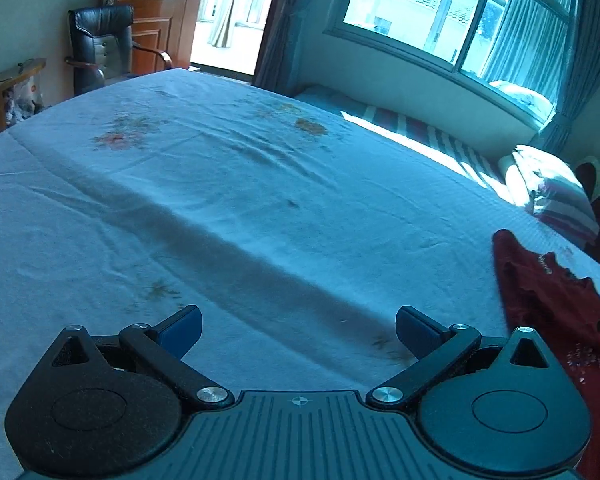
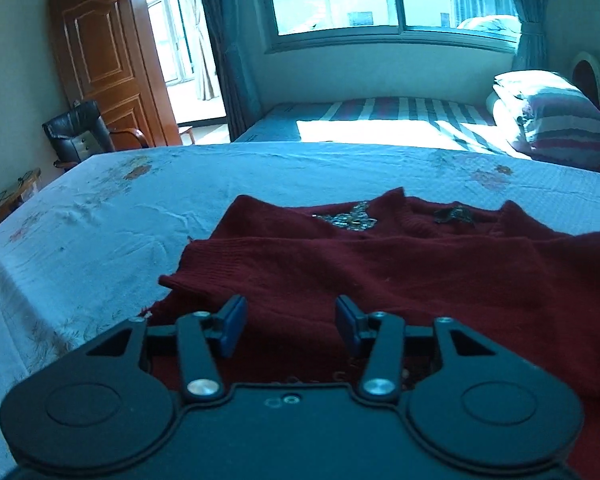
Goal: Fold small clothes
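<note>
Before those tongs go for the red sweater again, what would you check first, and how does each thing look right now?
1. Right tongs open, nothing pinched: ok.
2. Left tongs open and empty: ok.
3. Red sweater lies on the bed sheet: ok.
4. Sweater flat: not ok, one layer is folded over and rumpled.
5. Left tongs over the sweater: not ok, it lies off to their right.
6. Sweater's right side: cannot tell, cut off.

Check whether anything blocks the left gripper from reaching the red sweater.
Nothing visible does. Only bare bedsheet lies between the open left gripper and the red sweater, which sits off to its right.
</note>
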